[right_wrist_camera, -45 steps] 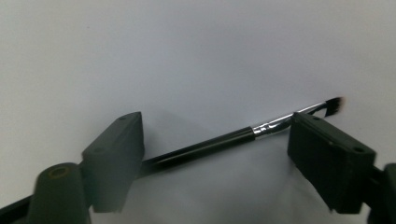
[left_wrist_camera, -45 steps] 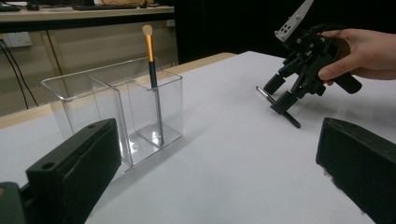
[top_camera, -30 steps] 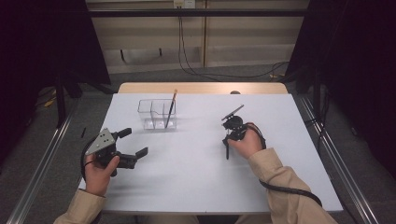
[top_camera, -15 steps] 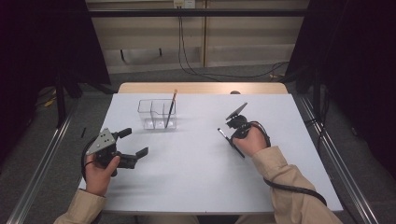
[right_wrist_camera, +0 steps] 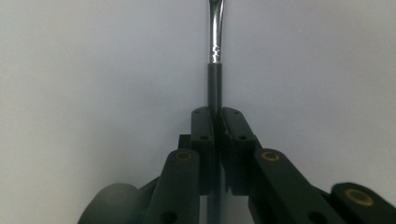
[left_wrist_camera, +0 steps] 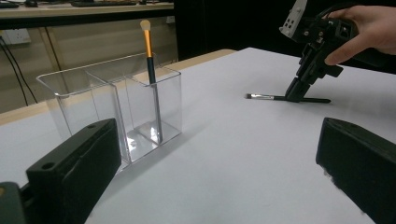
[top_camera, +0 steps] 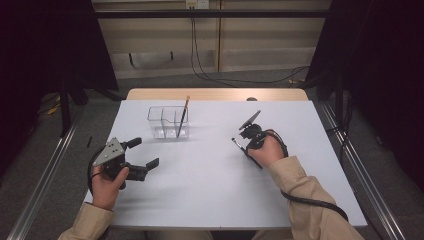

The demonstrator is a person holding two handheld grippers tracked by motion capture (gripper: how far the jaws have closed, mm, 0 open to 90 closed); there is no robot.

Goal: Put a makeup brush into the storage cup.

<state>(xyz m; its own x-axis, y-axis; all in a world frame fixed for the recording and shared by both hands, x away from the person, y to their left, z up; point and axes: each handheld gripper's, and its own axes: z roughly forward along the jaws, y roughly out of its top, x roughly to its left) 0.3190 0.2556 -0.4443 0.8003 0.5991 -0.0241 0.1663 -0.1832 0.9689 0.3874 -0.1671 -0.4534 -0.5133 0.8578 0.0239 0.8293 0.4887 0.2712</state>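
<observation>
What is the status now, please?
Right tool just closed, shut on black brush, flat on table. Left tool open, idle. Path clear.

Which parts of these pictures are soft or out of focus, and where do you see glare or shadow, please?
High view: even light, dark room edges, soft shadows under both hands. Left gripper view: its own near jaws blur, while the clear organizer shows glints. Right gripper view: the right tool, shut on the black brush, looks soft, and the ferrule glares.

Clear organizer (top_camera: 167, 122) on white table (top_camera: 210, 185), gold-handled brush (top_camera: 182, 116) inside.
</observation>
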